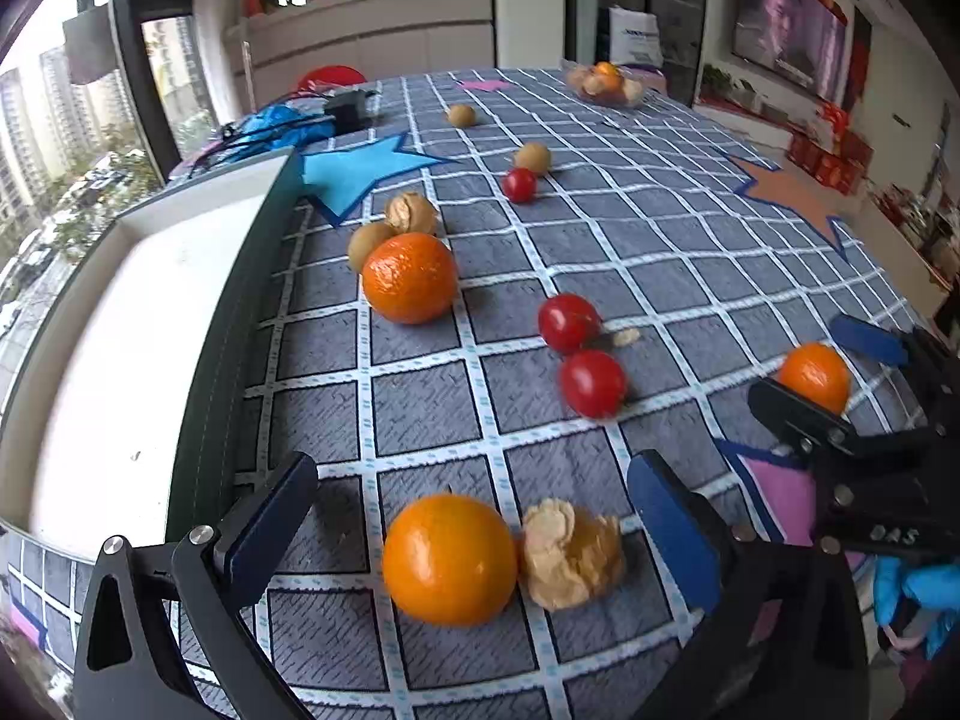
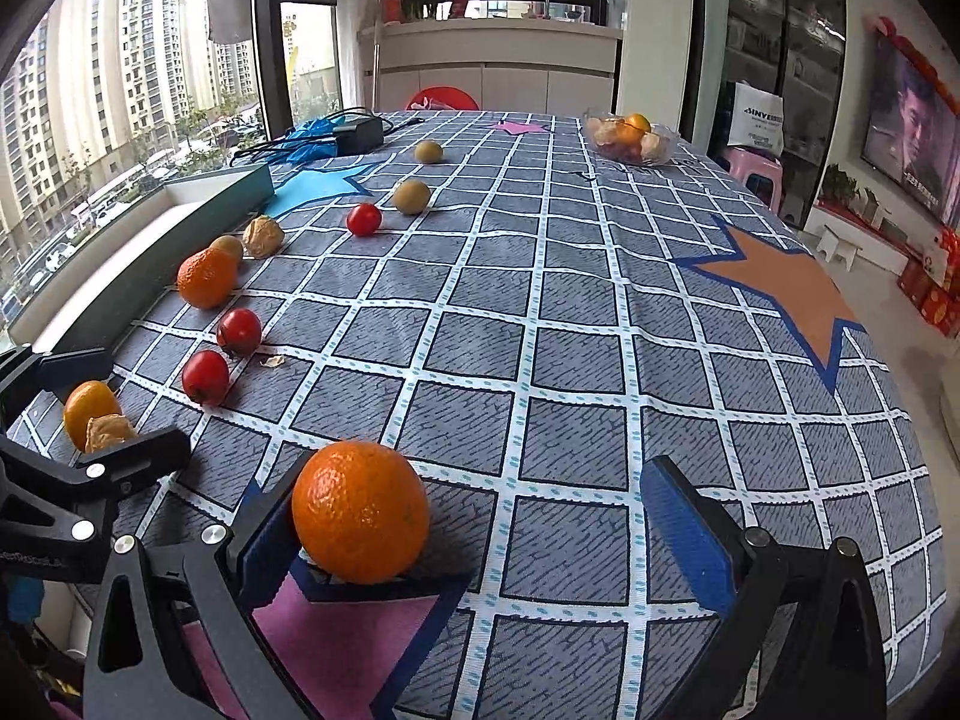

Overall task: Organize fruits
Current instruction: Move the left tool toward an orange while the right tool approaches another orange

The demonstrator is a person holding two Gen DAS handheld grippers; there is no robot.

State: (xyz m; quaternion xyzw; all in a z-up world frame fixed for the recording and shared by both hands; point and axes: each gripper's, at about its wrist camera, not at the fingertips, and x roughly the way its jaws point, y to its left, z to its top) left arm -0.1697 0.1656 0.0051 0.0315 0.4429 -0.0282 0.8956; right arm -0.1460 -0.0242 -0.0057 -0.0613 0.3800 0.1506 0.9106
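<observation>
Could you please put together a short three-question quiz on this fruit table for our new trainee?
1. True or false: the right hand-held gripper is clamped shut on the orange between its fingers.
2. How many red cherry tomatoes lie loose on the checked tablecloth? A) one B) three C) five
3. Fill in: next to the orange between the left hand-held gripper's fingers lies a piece of pale ____.

Key: 1 false, the jaws stand open; 2 B; 3 peel.
</observation>
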